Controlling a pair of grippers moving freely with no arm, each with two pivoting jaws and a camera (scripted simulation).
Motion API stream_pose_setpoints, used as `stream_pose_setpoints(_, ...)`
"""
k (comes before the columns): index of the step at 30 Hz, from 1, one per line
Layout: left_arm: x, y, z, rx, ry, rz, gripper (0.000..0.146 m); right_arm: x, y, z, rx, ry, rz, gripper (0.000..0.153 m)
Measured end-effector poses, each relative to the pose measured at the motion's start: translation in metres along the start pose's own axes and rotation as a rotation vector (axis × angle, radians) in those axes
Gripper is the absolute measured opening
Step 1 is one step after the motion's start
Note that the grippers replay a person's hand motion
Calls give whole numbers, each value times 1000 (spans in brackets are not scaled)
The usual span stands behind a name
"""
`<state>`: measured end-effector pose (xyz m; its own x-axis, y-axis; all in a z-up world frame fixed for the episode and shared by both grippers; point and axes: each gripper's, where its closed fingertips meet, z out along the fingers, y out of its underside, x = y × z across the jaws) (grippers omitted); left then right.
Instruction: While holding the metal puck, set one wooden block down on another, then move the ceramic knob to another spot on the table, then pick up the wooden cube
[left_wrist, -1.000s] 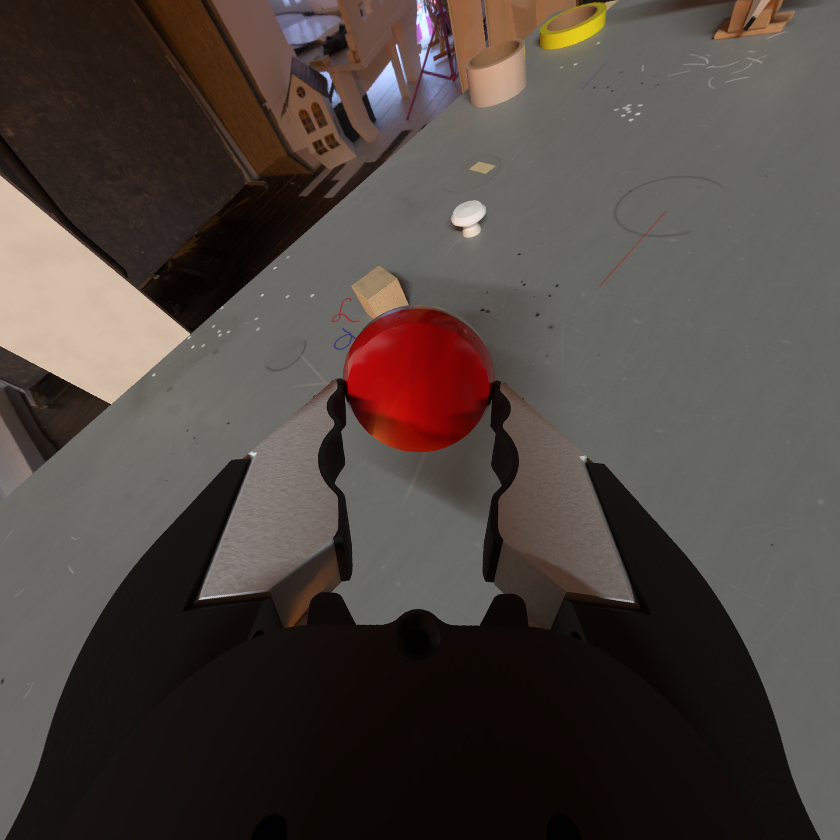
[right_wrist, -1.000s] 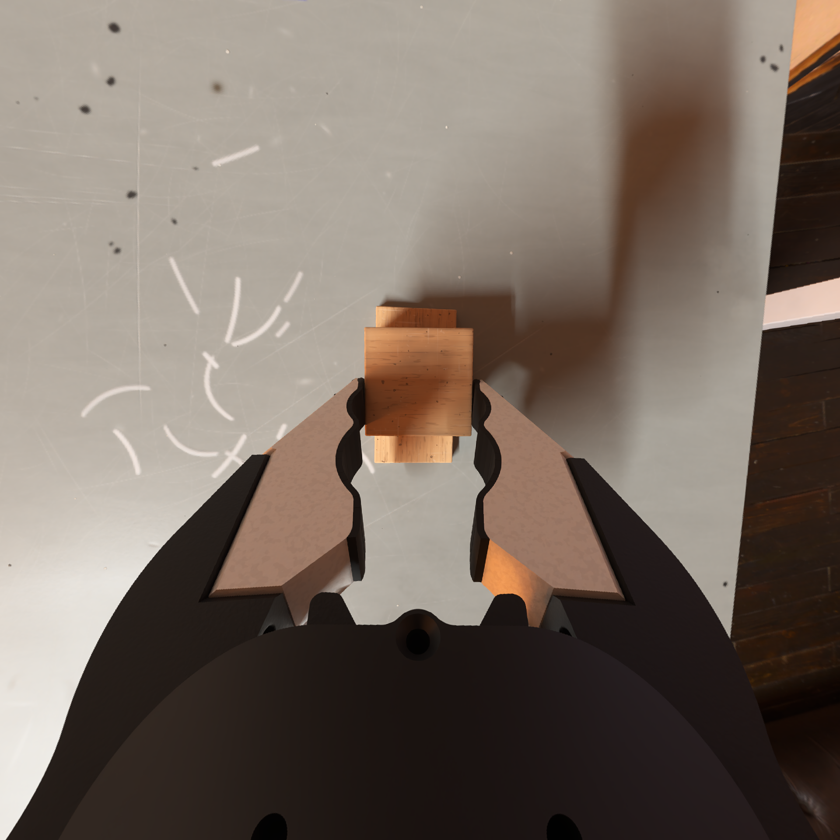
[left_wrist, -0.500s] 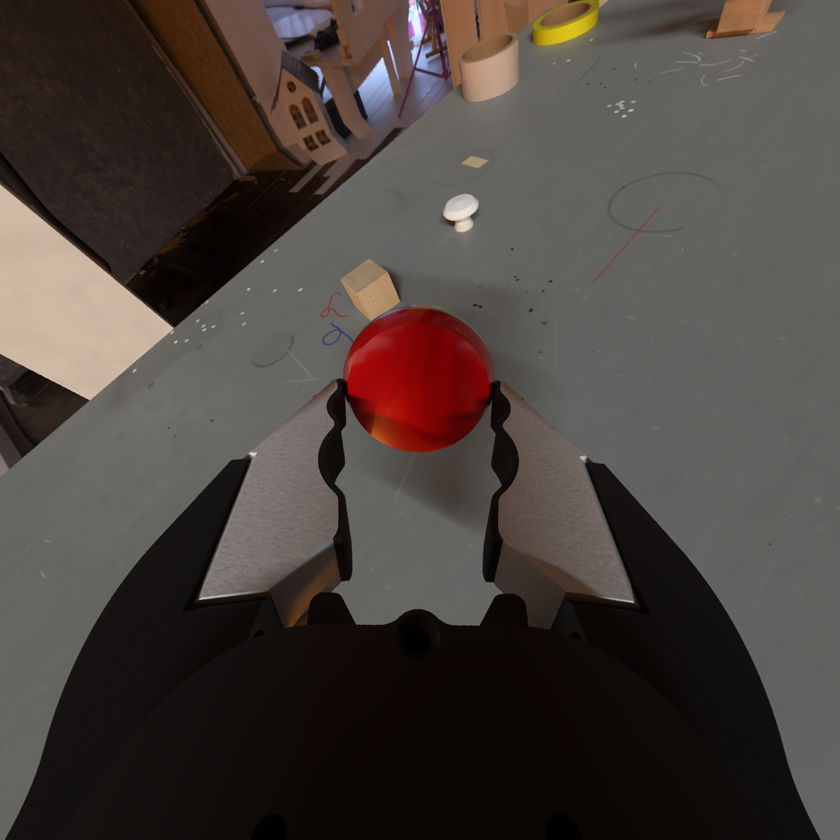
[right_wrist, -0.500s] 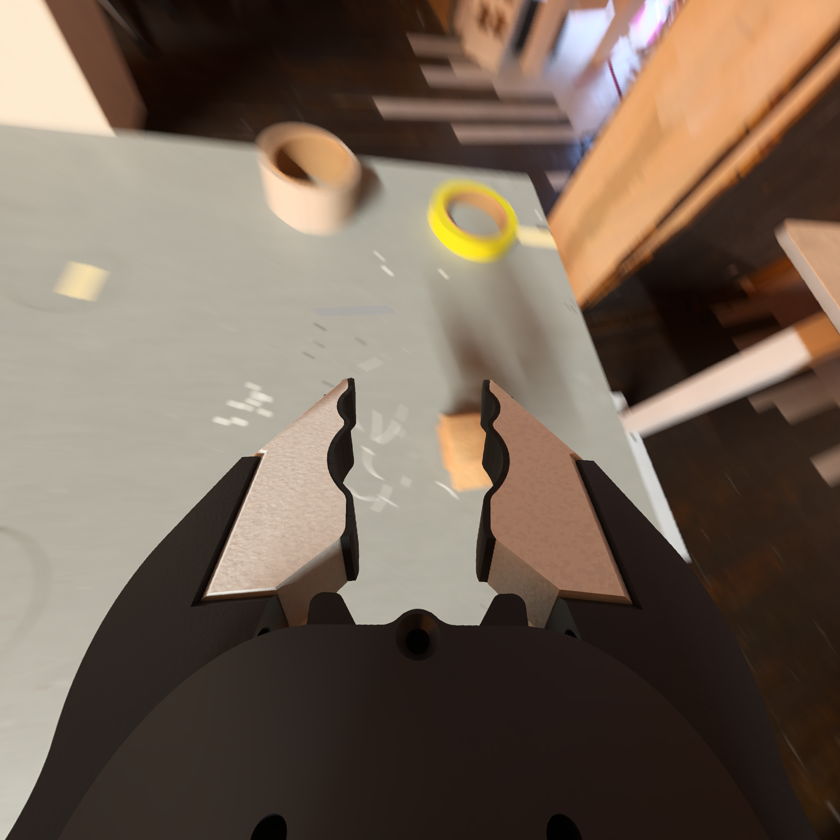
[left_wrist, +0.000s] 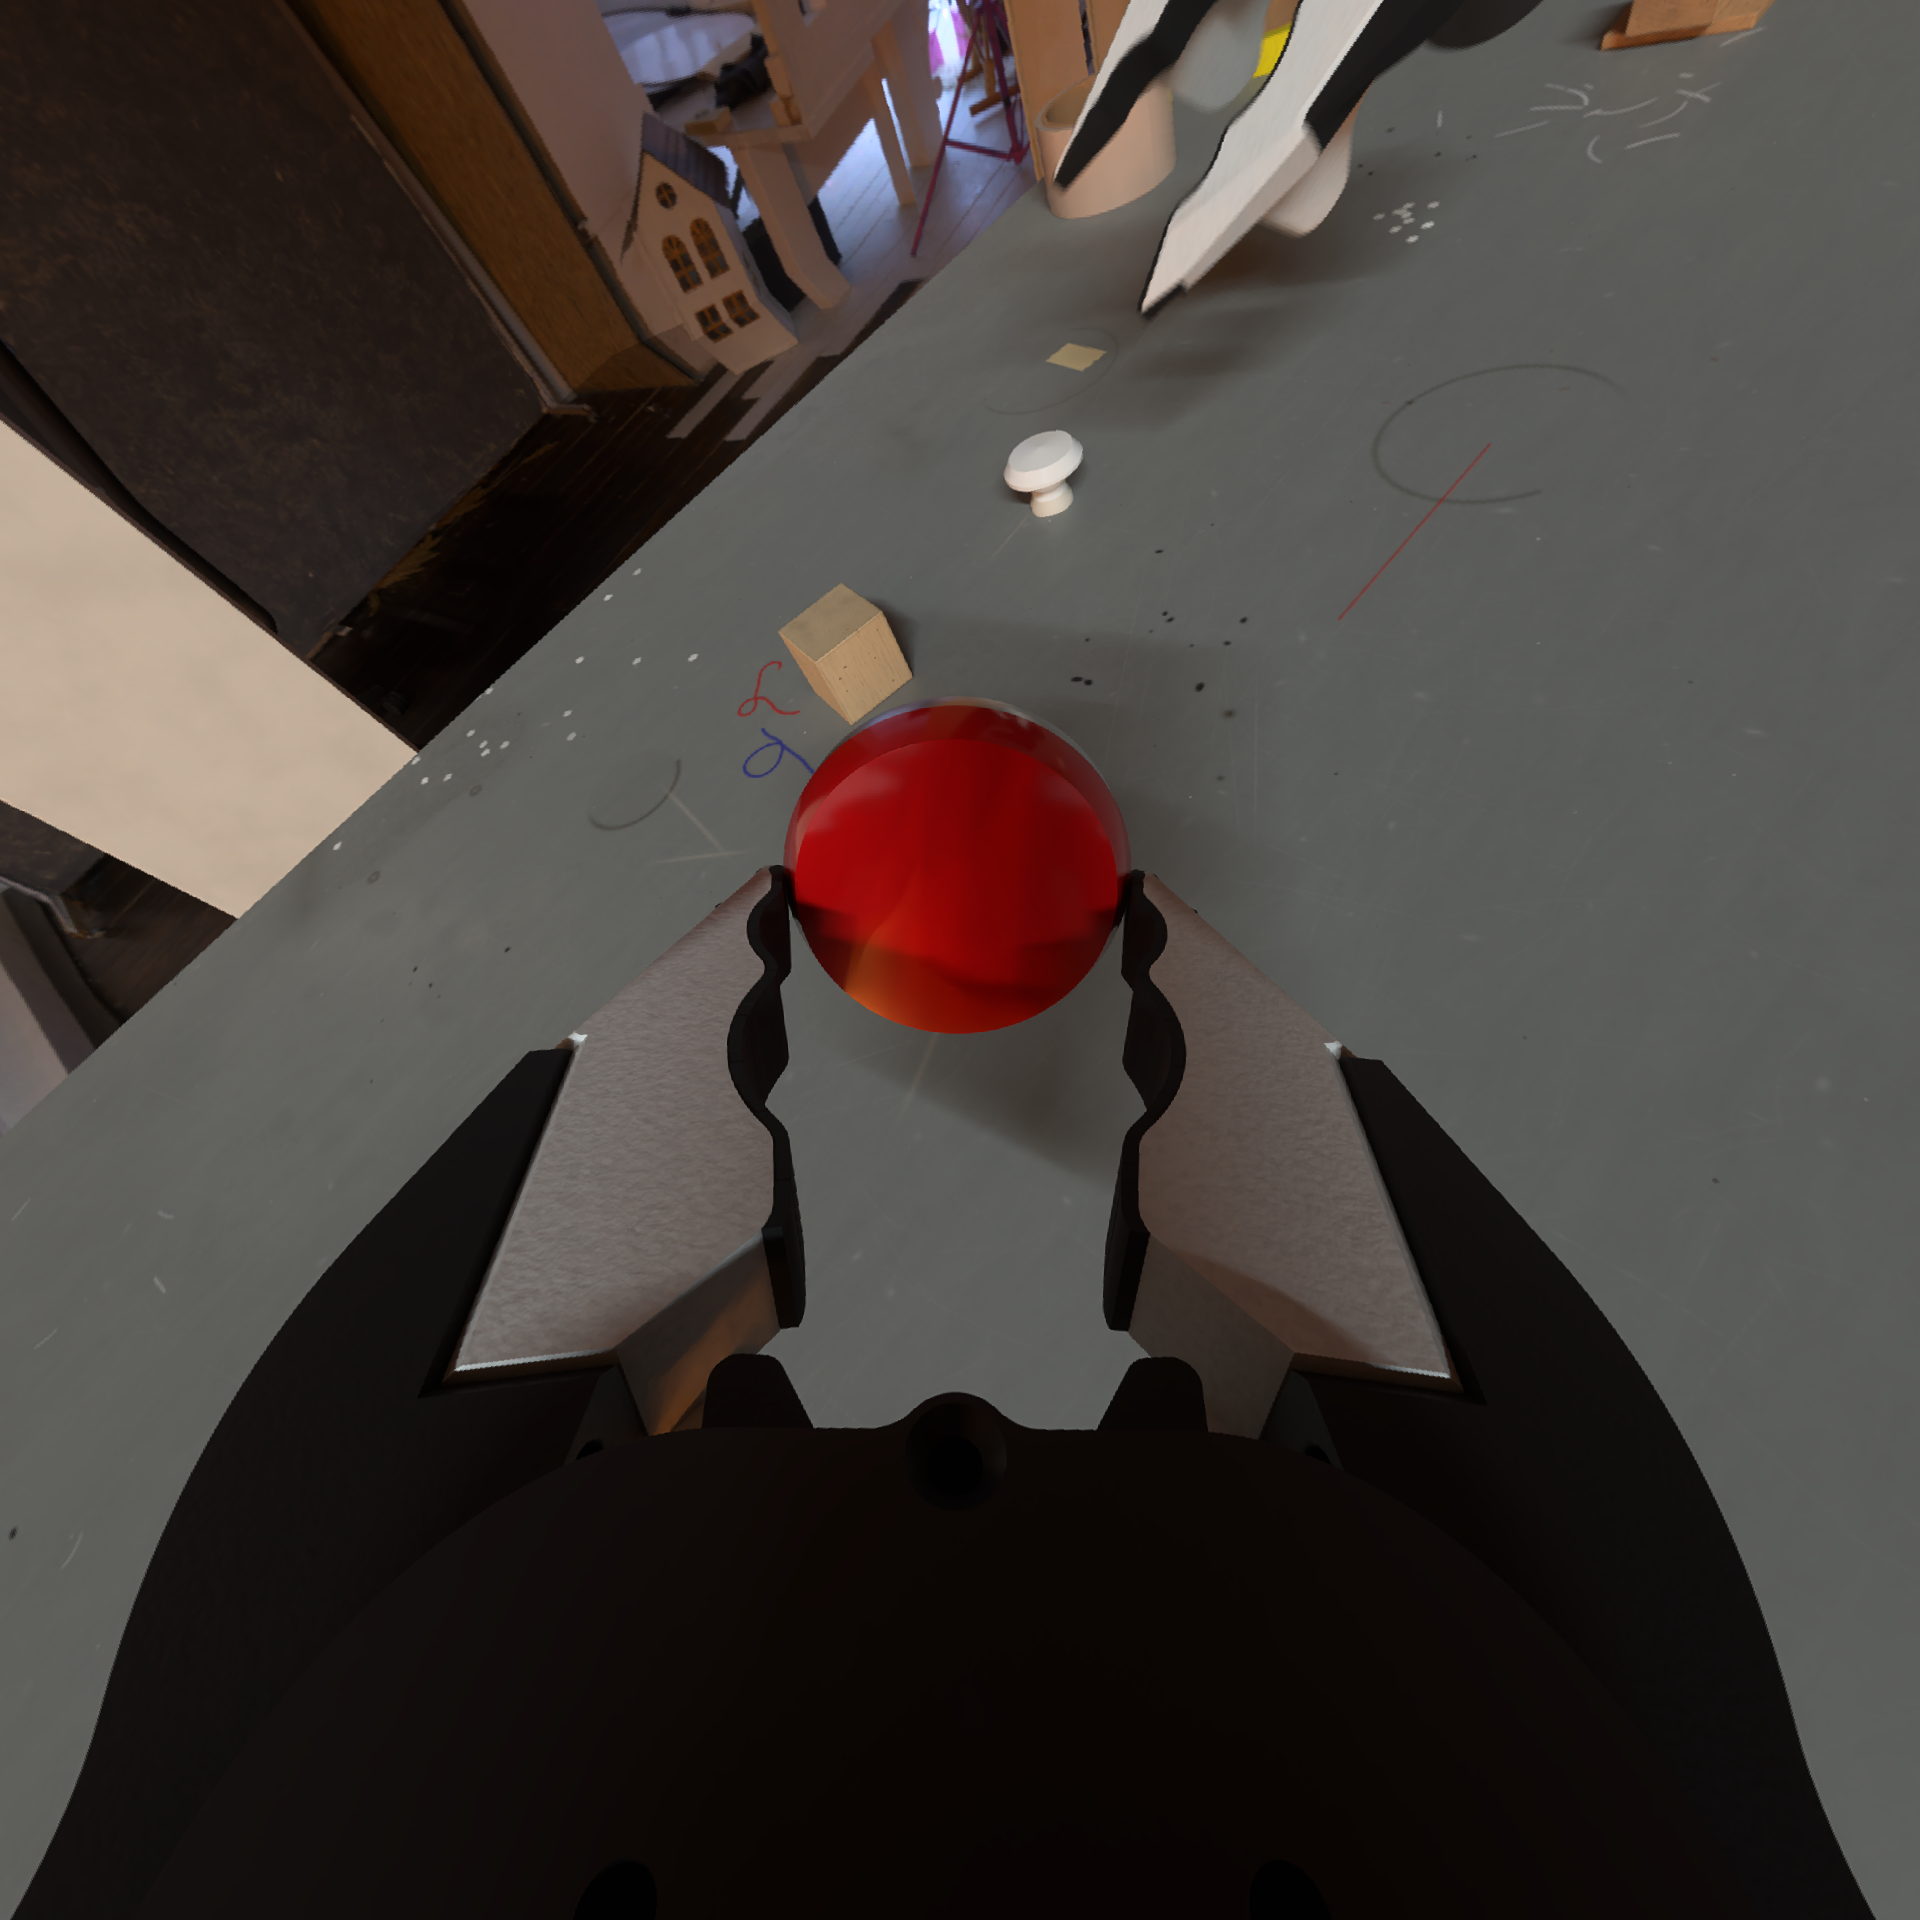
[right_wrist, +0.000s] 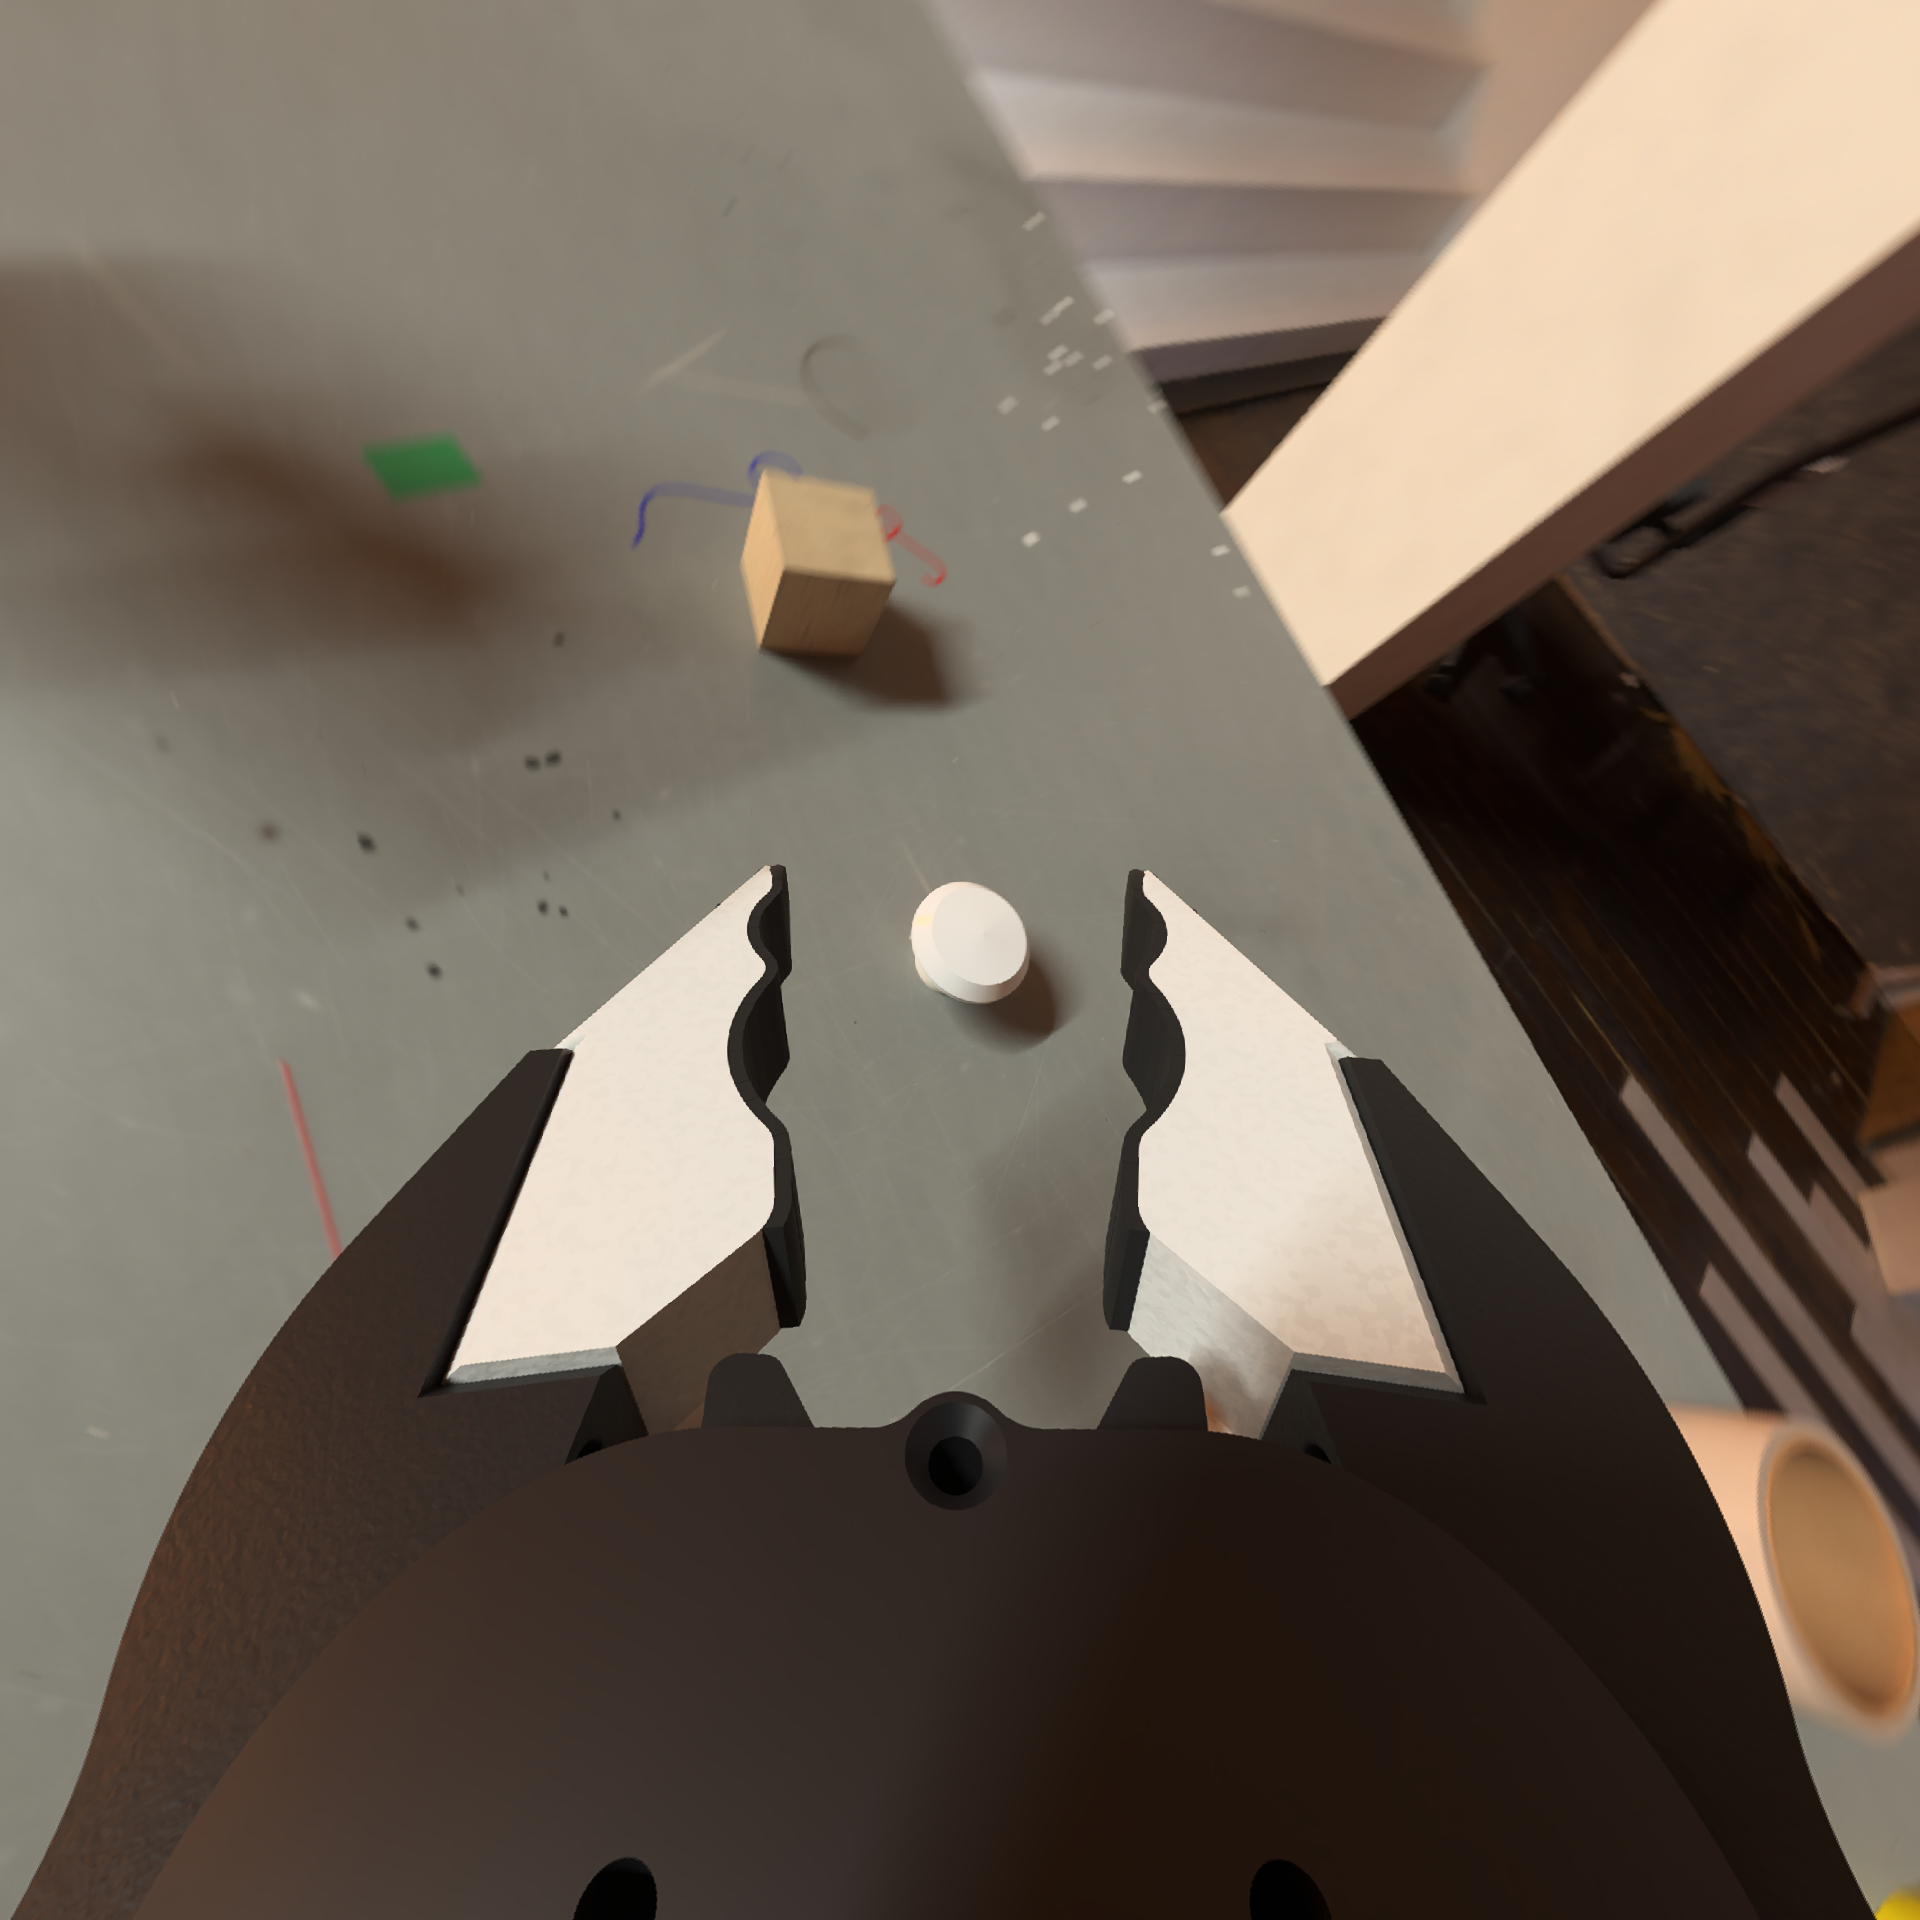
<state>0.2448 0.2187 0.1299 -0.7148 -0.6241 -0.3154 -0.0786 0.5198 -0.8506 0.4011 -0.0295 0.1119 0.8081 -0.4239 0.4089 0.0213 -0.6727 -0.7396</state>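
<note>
We had the left gripper (left_wrist: 956, 894) clamped on the metal puck (left_wrist: 956, 868), a glossy red disc pinched at its widest point between the very tips, carried clear above the grey table (left_wrist: 1558, 935). That grip made sense: the puck has to be kept in hand for the whole job, so we parked it up and out of the way, with a clean view of the working area ahead.

And there was the right gripper (right_wrist: 956, 883), jaws wide apart and empty, lined up over the ceramic knob (right_wrist: 969, 940)! The white knob stood on its stem, cap up, framed in the gap between the fingers but not touched by either. We judged the knob move to be the step in hand, with the gripper high above its target and a descent yet to come. From the left wrist view we caught that gripper only as a blurred shape near the far edge, so we could not say how high it hung.

The wooden cube (right_wrist: 819, 561) sat beyond the knob, well apart from it, resting flat over red and blue scribbles; from the left side it lay just past the puck. Far off, the wooden blocks (left_wrist: 1683, 19) showed at the table's far corner, too cropped for us to confirm the stack. A roll of tape (right_wrist: 1829, 1558) waited by the table's edge.
</note>
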Motion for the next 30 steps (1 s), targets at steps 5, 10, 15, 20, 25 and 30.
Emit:
stream_pose_setpoints(5, -3, 3, -11, 7, -21, -17, 65, 3, 28, 46, -142, -187, -40, 64)
stream_pose_setpoints(10, -4, 6, -15, -8, -31, -8, 65, 2, 52, 71, -266, -282, -28, 62)
stream_pose_setpoints(15, -4, 6, -16, -10, -31, -9, 65, 3, 70, 83, -352, -301, -11, 56)
stream_pose_setpoints(20, -4, 9, -11, -19, -26, -10, 65, -1, 73, 85, -346, -342, 73, 43)
stream_pose_setpoints(25, -4, 14, -10, -22, -14, -20, 65, 0, 50, 59, -246, -295, 187, 43)
stream_pose_setpoints(30, -5, 19, -3, -27, 5, -30, 65, 38, 12, -40, -159, 47, 237, 43)
